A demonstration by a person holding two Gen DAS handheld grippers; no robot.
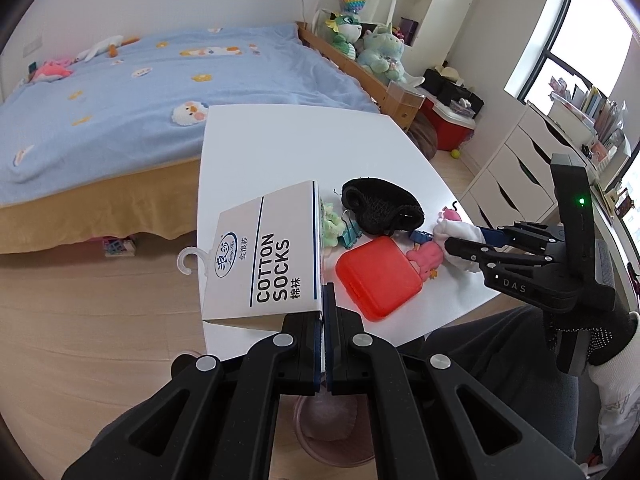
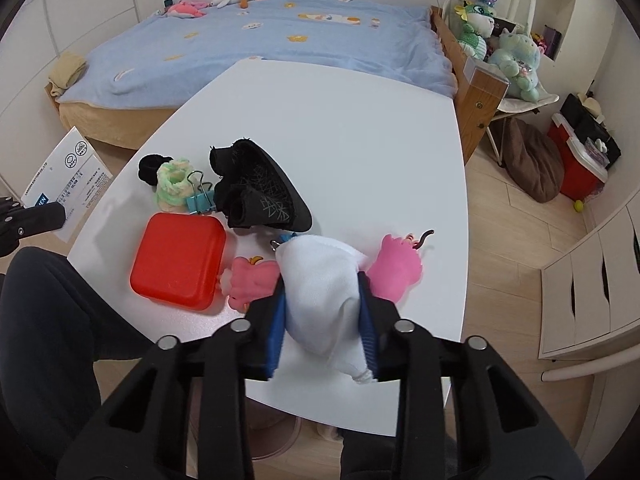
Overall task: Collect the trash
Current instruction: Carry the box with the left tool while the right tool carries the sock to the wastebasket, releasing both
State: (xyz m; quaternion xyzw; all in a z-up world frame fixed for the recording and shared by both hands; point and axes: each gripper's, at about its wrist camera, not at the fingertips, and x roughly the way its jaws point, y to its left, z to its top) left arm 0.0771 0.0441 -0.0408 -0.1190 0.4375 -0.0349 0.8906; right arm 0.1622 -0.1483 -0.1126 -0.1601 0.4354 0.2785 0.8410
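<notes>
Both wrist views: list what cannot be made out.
- Pink bin under the white table: left wrist view, mostly hidden by the gripper linkage.
- Small blue item: right wrist view, covered by the crumpled white cloth.
- Fine print on the white cotton-socks card: too small.

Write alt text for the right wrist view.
The right gripper has its jaws closed on a white cloth bundle at the near edge of a white table. A red case, pink toys and black socks lie nearby, a blue bed behind.
</notes>
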